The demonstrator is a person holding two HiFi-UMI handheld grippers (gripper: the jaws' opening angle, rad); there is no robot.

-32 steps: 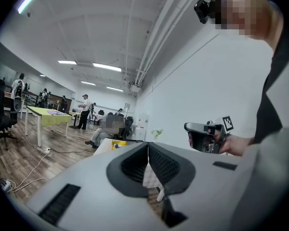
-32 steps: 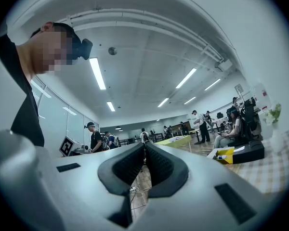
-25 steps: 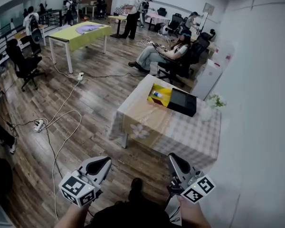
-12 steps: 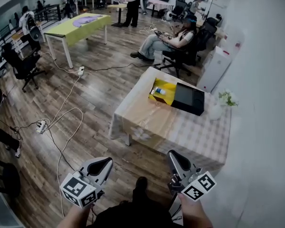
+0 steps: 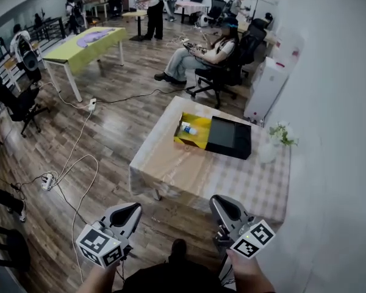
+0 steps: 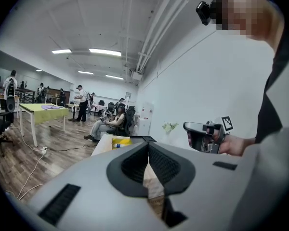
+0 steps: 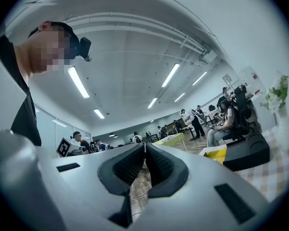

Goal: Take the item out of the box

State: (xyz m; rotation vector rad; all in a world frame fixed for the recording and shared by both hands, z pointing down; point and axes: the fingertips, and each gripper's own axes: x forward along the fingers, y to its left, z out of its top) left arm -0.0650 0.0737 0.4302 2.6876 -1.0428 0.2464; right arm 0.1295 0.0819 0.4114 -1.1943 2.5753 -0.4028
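Note:
An open box (image 5: 194, 131) with a yellow inside lies on the cloth-covered table (image 5: 189, 170), its black lid (image 5: 229, 138) spread out to the right. A small white and blue item (image 5: 188, 129) rests in the yellow part. The box (image 6: 119, 141) also shows far ahead in the left gripper view, and the box (image 7: 216, 152) sits at the right of the right gripper view. My left gripper (image 5: 132, 211) and right gripper (image 5: 218, 204) are both shut and empty, held low in front of the table, well short of the box.
A small vase with a plant (image 5: 274, 142) stands at the table's far right, near the white wall. Cables and a power strip (image 5: 47, 180) run over the wooden floor on the left. A person sits in an office chair (image 5: 222, 60) behind the table. A green table (image 5: 88, 41) stands farther back.
The view has come closer to the table, which now sits lower and larger in the head view. Both grippers hold the same place in the view, still shut.

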